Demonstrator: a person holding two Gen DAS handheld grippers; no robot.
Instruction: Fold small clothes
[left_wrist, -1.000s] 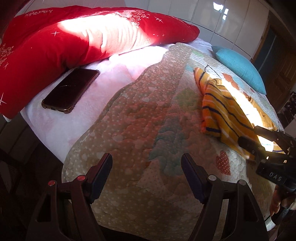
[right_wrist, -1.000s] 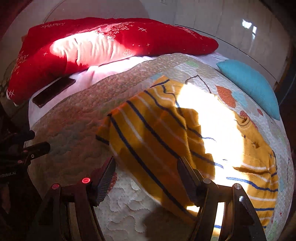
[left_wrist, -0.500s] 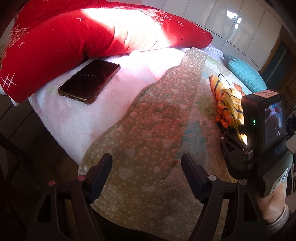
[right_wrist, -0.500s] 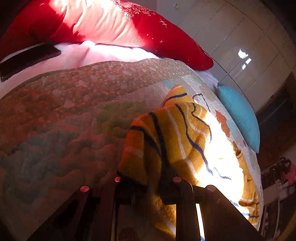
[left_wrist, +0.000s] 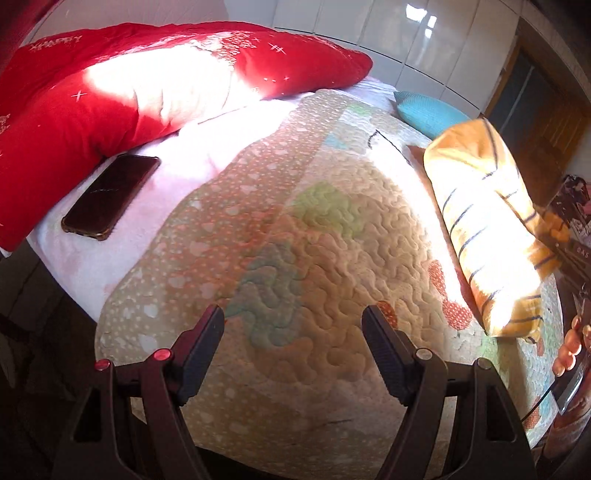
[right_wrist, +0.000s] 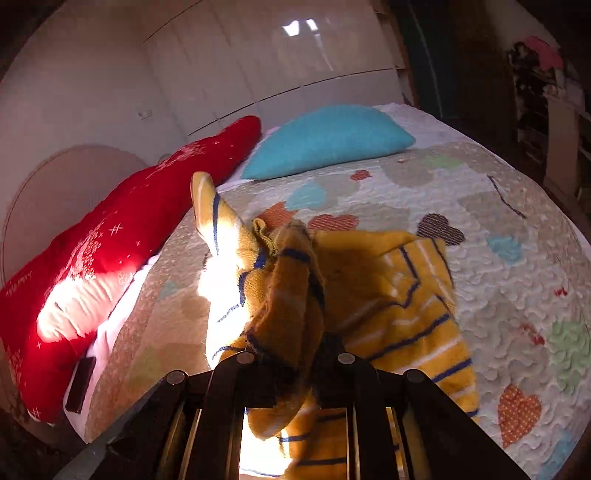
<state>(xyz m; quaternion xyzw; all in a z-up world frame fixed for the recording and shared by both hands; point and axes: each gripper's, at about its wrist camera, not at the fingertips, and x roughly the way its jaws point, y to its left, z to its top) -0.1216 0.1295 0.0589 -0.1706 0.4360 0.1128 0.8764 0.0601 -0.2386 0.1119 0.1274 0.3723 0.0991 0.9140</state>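
A small yellow sweater (right_wrist: 388, 295) with blue and white stripes lies partly on the patchwork quilt (right_wrist: 498, 229). My right gripper (right_wrist: 295, 373) is shut on a bunched edge of it and holds that part lifted above the bed. In the left wrist view the lifted sweater (left_wrist: 480, 221) hangs at the right, lit by sun. My left gripper (left_wrist: 293, 339) is open and empty, low over the near part of the quilt (left_wrist: 295, 240), well left of the sweater.
A long red pillow (left_wrist: 147, 85) lies along the far left of the bed, with a dark phone (left_wrist: 110, 195) on the white sheet beside it. A turquoise cushion (right_wrist: 328, 140) sits at the head. White wardrobe doors stand behind.
My right gripper closed on the sweater's edge and lifted it, swinging to the right. The left gripper stayed open and shifted its view back over the quilt.
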